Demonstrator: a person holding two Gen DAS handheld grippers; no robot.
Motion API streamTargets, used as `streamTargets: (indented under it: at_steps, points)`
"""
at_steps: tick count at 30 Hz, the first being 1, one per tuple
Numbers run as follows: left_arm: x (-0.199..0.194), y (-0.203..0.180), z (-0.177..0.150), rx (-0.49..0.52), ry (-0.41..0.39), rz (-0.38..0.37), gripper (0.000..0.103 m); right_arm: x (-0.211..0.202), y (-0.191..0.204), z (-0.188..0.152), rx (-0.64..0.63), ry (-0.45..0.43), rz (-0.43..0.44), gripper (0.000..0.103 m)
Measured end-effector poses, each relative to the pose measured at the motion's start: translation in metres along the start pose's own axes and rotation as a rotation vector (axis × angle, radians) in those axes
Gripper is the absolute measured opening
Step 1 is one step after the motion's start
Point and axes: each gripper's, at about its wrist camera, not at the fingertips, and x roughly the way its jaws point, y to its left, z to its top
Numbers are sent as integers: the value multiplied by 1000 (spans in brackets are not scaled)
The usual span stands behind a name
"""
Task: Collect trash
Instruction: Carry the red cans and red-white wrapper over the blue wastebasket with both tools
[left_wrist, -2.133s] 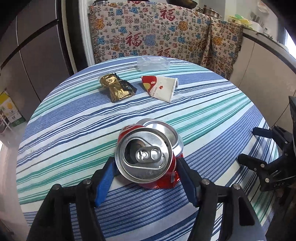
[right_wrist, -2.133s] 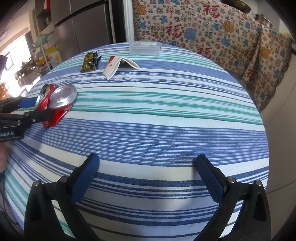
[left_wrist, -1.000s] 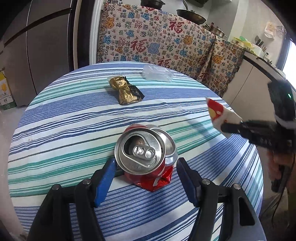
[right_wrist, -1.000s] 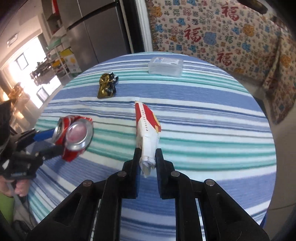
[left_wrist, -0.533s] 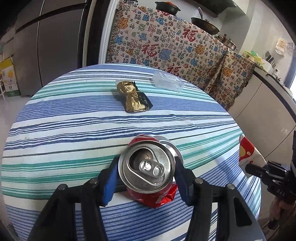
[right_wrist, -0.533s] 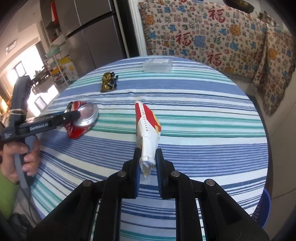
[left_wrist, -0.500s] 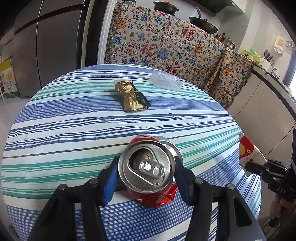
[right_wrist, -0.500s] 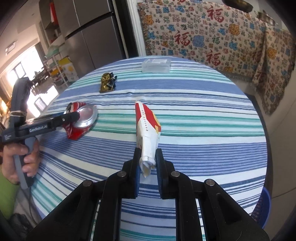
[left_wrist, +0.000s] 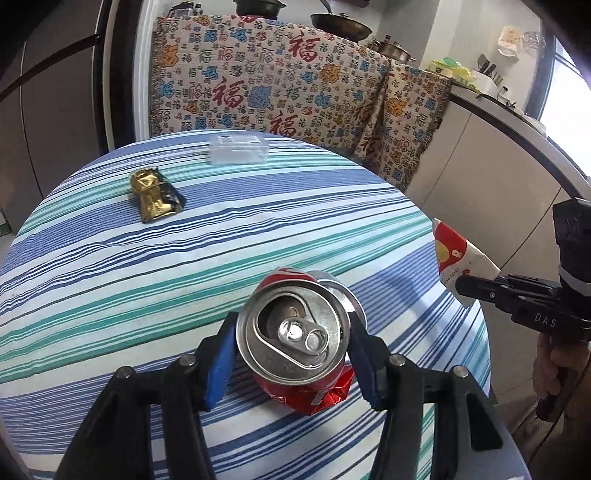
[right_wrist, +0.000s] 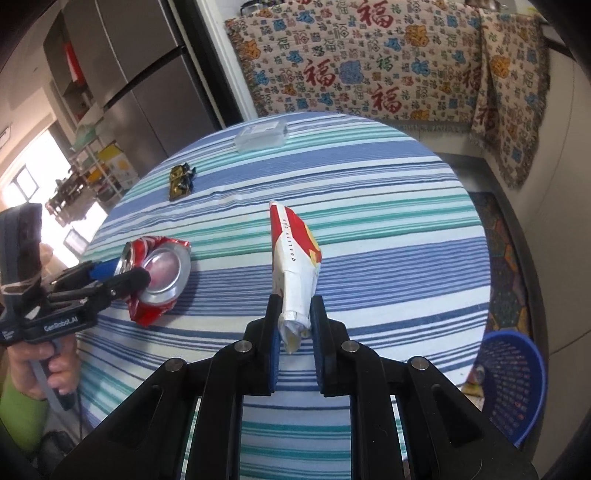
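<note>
While the left wrist view looks down over a round bench (left_wrist: 110, 266) covered in a blue, green and white striped cloth, the left gripper (left_wrist: 293, 354) has its jaws clamped on a crushed red soda can (left_wrist: 299, 343), blue pads pressed against both sides, with the can's silver top and pull tab facing the camera. Farther back on the cloth lies a crumpled gold and black wrapper (left_wrist: 155, 194), and beyond it, near the far edge, sits a clear plastic box (left_wrist: 238, 149). At the right of this view the right gripper (left_wrist: 465, 286) holds a flattened red and white paper cup (left_wrist: 456, 254) beyond the bench edge, and a hand (left_wrist: 550, 365) grips its handle. From the right wrist view, the right gripper (right_wrist: 293, 332) has its jaws closed on the folded lower end of the paper cup (right_wrist: 295, 258), which sticks up and forward above the cloth. To the left, the left gripper (right_wrist: 122, 275) holds the soda can (right_wrist: 159, 273) over the bench's near left part, with a hand (right_wrist: 44, 369) and a green sleeve (right_wrist: 18, 417) below it. The wrapper (right_wrist: 180, 182) and the plastic box (right_wrist: 262, 136) lie farther back. A blue basket (right_wrist: 517, 387) stands on the floor to the right of the bench.
</note>
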Motion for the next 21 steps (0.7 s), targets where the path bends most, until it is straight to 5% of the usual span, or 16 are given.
streamTargets:
  at_steps: [11,21]
  points:
    - [12,-87,6,92,26,-96,57,-58,-78,-26,129,-28,-110,14]
    - [36,-206,20,213,53,-243,57,-97,-181,-62,300,17,-259,15]
